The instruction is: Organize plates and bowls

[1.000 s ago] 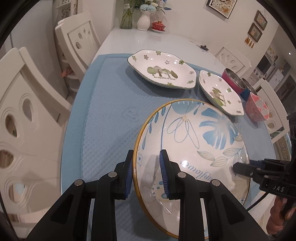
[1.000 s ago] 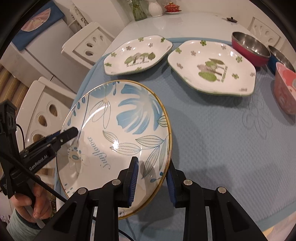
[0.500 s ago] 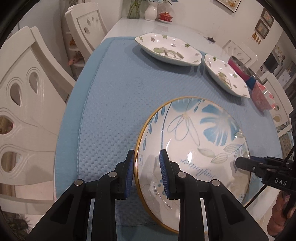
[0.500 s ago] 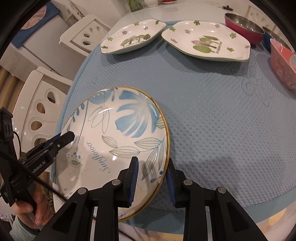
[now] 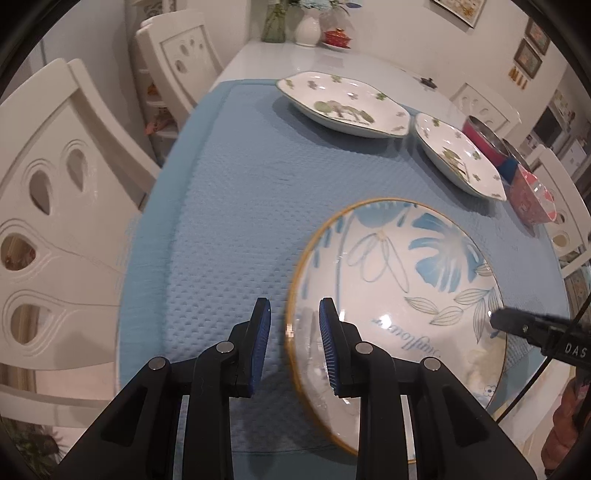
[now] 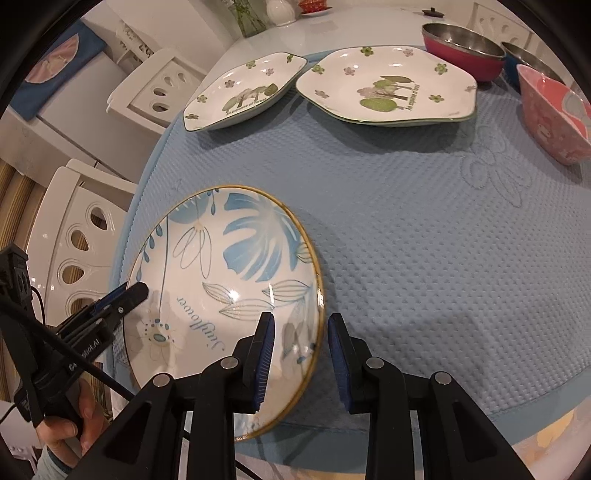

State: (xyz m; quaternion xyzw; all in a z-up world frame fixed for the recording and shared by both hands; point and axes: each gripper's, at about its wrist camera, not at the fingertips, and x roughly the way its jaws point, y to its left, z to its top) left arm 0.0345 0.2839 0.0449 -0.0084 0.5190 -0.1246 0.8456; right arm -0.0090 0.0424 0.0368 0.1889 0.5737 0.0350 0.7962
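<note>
A round plate with blue leaves and a gold rim lies on the blue mat at the near edge of the table. My left gripper is open, its fingers straddling the plate's left rim without pressing it. My right gripper is open, straddling the plate's right rim. Two white plates with green tree prints sit at the far side; they also show in the right wrist view.
A pink bowl, a red steel bowl and a blue bowl stand at the far right. White chairs line the table's left side. The blue mat covers the table; vases stand at the back.
The plate has come down onto the mat at the near edge. Both grippers, shut on its rim before, have opened and now only straddle it.
</note>
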